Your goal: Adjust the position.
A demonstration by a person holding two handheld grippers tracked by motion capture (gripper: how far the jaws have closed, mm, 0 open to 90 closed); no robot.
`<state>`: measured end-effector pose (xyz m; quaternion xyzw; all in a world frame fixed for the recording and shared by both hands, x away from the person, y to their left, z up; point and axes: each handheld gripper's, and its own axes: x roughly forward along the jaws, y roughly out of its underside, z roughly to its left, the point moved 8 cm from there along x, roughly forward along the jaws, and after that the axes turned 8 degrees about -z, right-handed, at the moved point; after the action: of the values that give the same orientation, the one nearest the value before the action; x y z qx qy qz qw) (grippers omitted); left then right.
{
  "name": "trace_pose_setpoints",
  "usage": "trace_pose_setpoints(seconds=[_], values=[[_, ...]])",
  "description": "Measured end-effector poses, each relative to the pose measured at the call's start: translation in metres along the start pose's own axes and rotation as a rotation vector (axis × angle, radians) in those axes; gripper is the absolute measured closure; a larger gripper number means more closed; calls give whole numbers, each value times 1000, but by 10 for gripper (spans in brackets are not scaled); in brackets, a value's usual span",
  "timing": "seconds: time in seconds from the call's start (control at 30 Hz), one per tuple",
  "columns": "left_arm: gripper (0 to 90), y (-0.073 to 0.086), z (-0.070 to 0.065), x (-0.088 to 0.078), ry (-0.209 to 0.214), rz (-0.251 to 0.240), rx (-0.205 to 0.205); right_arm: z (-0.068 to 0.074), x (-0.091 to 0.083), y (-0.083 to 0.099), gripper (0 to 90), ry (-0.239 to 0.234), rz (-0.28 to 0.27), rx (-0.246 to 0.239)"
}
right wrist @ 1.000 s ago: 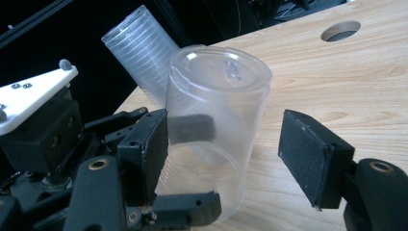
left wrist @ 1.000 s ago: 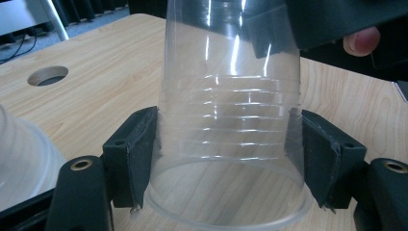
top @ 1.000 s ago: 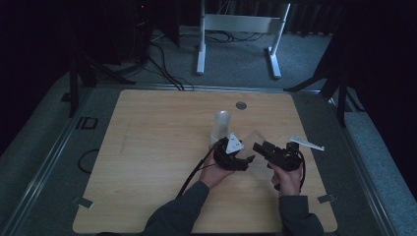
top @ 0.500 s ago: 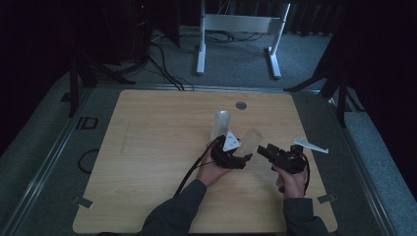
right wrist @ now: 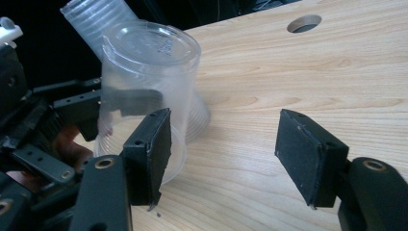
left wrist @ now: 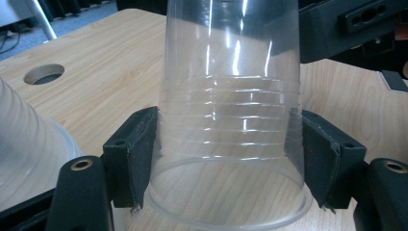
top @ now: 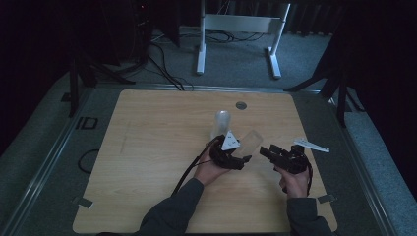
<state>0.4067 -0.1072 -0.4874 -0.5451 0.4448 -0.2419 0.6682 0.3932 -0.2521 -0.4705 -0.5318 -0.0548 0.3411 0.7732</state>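
A dim room surrounds the wooden desk (top: 147, 162). From above, the left tool (top: 235, 160) grips a clear cup (top: 250, 141) mid-desk; the right tool (top: 268, 151), just right of it, has been closing its jaws, nothing between them. In the left gripper view, pads (left wrist: 134, 154) clamp the cup (left wrist: 231, 110) near its rim. In the right gripper view, the cup (right wrist: 144, 86) stands left of the gaping right tool (right wrist: 223, 154), open desk beyond.

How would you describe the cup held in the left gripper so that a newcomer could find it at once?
Start at the round hole near the far edge of the wooden table, then come toward the person to the left gripper. Its pads press on a clear ribbed plastic cup. Unlike the stack of cups standing just behind, this single one is gripped.
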Motion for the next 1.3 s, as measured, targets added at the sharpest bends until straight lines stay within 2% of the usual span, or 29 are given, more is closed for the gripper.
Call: trace_pose_setpoints(seconds=[0.3, 0.4, 0.5, 0.53, 0.63, 0.7, 0.87, 0.93, 0.97, 1.0, 1.07, 1.3], values=[[288, -2, 1, -5, 33, 19, 8, 1, -3, -2, 351, 5, 16, -53], [291, -3, 2, -8, 50, 28, 11, 2, -3, -3, 322, 4, 34, -95], [291, -3, 3, -9, 53, 29, 9, 4, -3, -3, 310, 0, 47, -115], [292, -3, 4, -10, 56, 30, 6, 5, -3, -2, 296, 4, 66, -146], [291, -4, 6, -12, 60, 33, 5, 6, -2, -3, 285, 5, 73, -160], [291, -4, 6, -13, 63, 36, 9, 5, -2, -5, 285, 11, 78, -169], [292, -6, 7, -16, 80, 44, 17, 4, -3, -8, 291, 43, 112, -228], [292, -7, 7, -17, 80, 47, 21, 4, -3, -8, 291, 43, 112, -228], [291, -6, 8, -18, 79, 58, 34, 1, -3, -8, 309, 79, 147, -265], [291, -6, 8, -18, 79, 58, 34, 1, -3, -8, 309, 79, 147, -265], [291, -7, 10, -18, 76, 59, 42, 2, -3, -8, 315, 90, 165, -300], [292, -7, 12, -21, 75, 70, 58, 4, -2, -10, 317, 103, 191, -366]])
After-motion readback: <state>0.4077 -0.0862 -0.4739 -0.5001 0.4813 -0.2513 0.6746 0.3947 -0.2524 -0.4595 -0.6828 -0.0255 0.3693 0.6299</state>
